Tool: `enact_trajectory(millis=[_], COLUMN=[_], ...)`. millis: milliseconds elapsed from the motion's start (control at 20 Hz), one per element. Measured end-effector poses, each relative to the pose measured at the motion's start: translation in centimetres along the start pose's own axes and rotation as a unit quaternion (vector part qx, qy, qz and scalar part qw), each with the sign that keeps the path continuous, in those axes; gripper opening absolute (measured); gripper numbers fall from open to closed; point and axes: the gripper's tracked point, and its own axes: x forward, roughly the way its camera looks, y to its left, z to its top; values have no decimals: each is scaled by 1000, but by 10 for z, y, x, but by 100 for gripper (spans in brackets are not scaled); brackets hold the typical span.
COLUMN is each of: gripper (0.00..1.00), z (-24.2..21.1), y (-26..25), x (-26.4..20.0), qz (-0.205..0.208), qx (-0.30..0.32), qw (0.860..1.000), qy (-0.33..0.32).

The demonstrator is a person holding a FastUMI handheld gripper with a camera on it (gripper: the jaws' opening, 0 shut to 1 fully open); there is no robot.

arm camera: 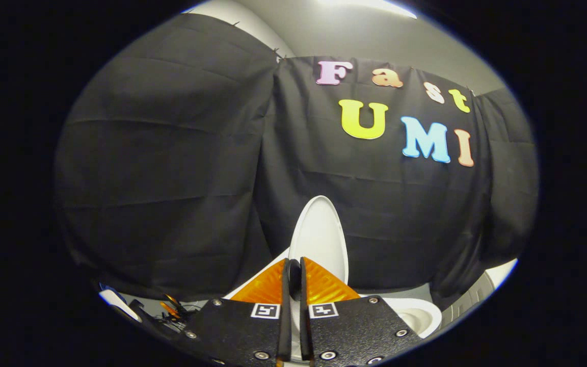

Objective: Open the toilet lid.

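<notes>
The gripper (293, 265) is showing its two fingers nearly together, a thin dark gap running between them and nothing visibly pinched there. Whether the tips are touching the lid's edge cannot be told, because the fingers are covering that spot.

Just ahead of the fingers, the toilet lid (319, 234) is standing raised, its pale oval rising above the tips and leaning back toward the booth's black cloth wall (171, 168). Beside and below the fingers, to the right, the toilet bowl (418, 313) is lying open, its rim and hollow in sight. The lid looks close to fully up, so the task is probably near its end.

The risk from here is the lid falling forward. If it is not yet resting past its balance point, pulling the gripper away could let it drop shut onto the bowl. Pushing on too hard could knock it against whatever is standing behind the cloth.
</notes>
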Motion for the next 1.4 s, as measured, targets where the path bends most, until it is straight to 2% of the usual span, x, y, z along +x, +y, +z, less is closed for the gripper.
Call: enact_trajectory(millis=[100,250,350,450,550,700,850,1100,1250,1400], gripper=[28,63,87,94,95,95,95,95,95,95], z=[2,37,46,50,49,38,28,-4,-28,-41], y=[-7,-35,-51,-78,-109,-164,-211,-310,-350,-372], x=[-12,-42,-59,-77,-95,-115,-131,-173,-201,-223], qz=[12,-2,2,-4,-25,-68,-89,-178,-218,-230], qx=[-7,-23,-4,25,31,-1,0,-8,-4,3], qw=[1000,998,997,995,995,994,991,978,971,966], qy=[-8,-53,-78,-92,-95,-86,-103,-108,-103,-117])
